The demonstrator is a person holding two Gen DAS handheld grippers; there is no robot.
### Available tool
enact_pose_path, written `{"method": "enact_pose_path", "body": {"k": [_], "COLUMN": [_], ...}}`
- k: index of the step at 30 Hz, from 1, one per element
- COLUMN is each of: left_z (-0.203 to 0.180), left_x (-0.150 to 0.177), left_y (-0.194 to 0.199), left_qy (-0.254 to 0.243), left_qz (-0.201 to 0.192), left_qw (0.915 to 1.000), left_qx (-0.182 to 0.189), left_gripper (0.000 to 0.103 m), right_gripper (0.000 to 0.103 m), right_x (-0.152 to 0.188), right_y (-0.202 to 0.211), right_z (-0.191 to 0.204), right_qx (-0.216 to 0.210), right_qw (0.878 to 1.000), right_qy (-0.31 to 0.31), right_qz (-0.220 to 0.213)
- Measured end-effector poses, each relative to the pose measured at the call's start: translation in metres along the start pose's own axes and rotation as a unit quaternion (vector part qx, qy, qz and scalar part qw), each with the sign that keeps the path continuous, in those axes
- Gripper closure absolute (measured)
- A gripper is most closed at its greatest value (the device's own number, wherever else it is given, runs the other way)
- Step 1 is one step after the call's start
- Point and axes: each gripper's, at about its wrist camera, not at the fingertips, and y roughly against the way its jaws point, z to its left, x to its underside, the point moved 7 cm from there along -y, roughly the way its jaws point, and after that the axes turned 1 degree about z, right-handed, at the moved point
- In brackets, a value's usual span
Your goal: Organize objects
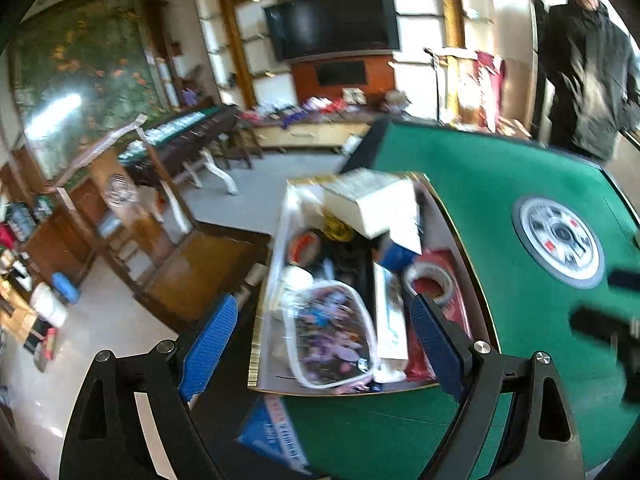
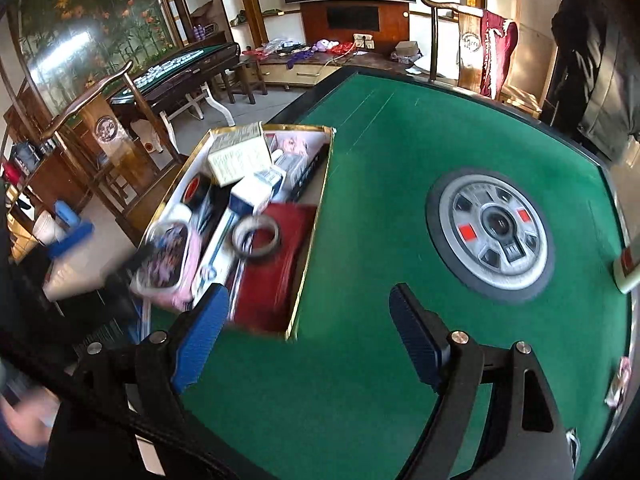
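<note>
Both tools wide, nothing gripped.
Left tool [image 1: 324, 344] over crammed box [image 1: 264, 312] on green table [image 1: 480, 184]; right tool [image 2: 308, 336] beside box, above bare felt.

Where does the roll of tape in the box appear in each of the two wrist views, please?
Left wrist: the roll of tape lies lower centre, just above the right blue finger.
Right wrist: the roll of tape lies left of centre, on the red item.
Shared landmark: the gold-edged box.
</note>
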Motion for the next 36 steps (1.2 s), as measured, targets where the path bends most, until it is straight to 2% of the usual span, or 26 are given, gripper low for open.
{"method": "enact_pose_path", "body": {"k": [4,8,12,14,16,20,24,33,36], "left_z": [0.017,0.028,0.038,0.039,0.04,0.036,0.041,0.048,0.051], "left_x": [-0.013,-0.022,-0.024,-0.024,-0.022,-0.017,-0.012,-0.004,-0.002], "left_y": [0.027,0.048,0.058,0.065,0.067,0.058,0.05,0.044,0.042], "left_qy": [0.013,0.016,0.038,0.028,0.012,-0.008,0.008,0.019,0.028], "left_qz": [-0.03,-0.052,-0.044,-0.06,-0.076,-0.065,-0.053,-0.043,-0.037], "left_qw": [0.9991,0.998,0.9978,0.9974,0.9956,0.9967,0.9977,0.9977,0.9981], "left_qx": [-0.025,-0.034,-0.031,-0.028,-0.053,-0.049,-0.04,-0.049,-0.042], "left_gripper": [0.011,0.011,0.011,0.011,0.011,0.011,0.011,0.011,0.011], "right_gripper": [0.02,0.02,0.02,0.02,0.02,0.02,0.02,0.02,0.02], "right_x": [0.007,0.006,0.012,0.011,0.014,0.016,0.017,0.017,0.018], "right_y": [0.019,0.03,0.03,0.028,0.027,0.023,0.018,0.006,0.003], "right_z": [0.009,0.018,0.027,0.034,0.041,0.056,0.061,0.064,0.066], "right_qx": [-0.009,-0.018,-0.025,-0.027,-0.031,-0.036,-0.037,-0.039,-0.039], "right_qw": [0.999,0.998,0.998,0.997,0.997,0.995,0.994,0.995,0.995], "right_qy": [0.024,0.039,0.055,0.063,0.071,0.092,0.099,0.092,0.094], "right_qz": [-0.021,-0.037,-0.035,-0.033,-0.03,-0.024,-0.019,0.0,0.005]}}
